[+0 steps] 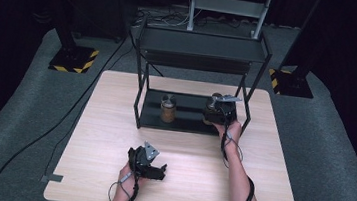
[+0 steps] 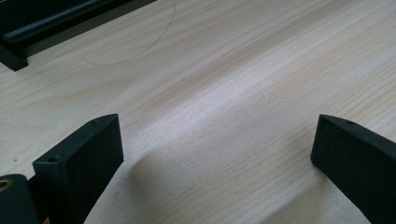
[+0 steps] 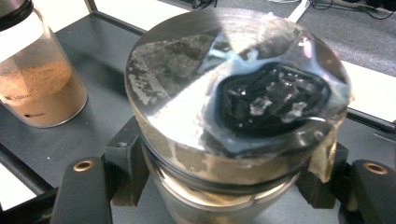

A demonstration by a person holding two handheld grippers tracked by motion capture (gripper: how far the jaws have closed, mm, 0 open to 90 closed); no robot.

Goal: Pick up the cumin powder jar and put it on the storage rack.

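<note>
A glass jar with a shiny metal lid (image 3: 233, 88) stands on the lower shelf (image 1: 189, 124) of a black rack. My right gripper (image 3: 223, 170) is shut on it, one black pad pressing each side just below the lid. In the high view this jar (image 1: 212, 105) sits at the shelf's right end with the right gripper (image 1: 215, 115) reaching in from the front. A second jar of brown powder (image 1: 168, 110) (image 3: 37, 79) stands upright to its left, apart from it. My left gripper (image 1: 162, 171) (image 2: 217, 149) rests low over the wooden table, open, with nothing between its jaws.
The black rack has an upper shelf (image 1: 202, 45) over the lower one, and thin posts (image 1: 139, 96) at its corners. The rack's base (image 2: 46, 18) lies ahead of the left gripper. Bare wooden table (image 1: 113, 124) surrounds the rack. Cables trail from both grippers.
</note>
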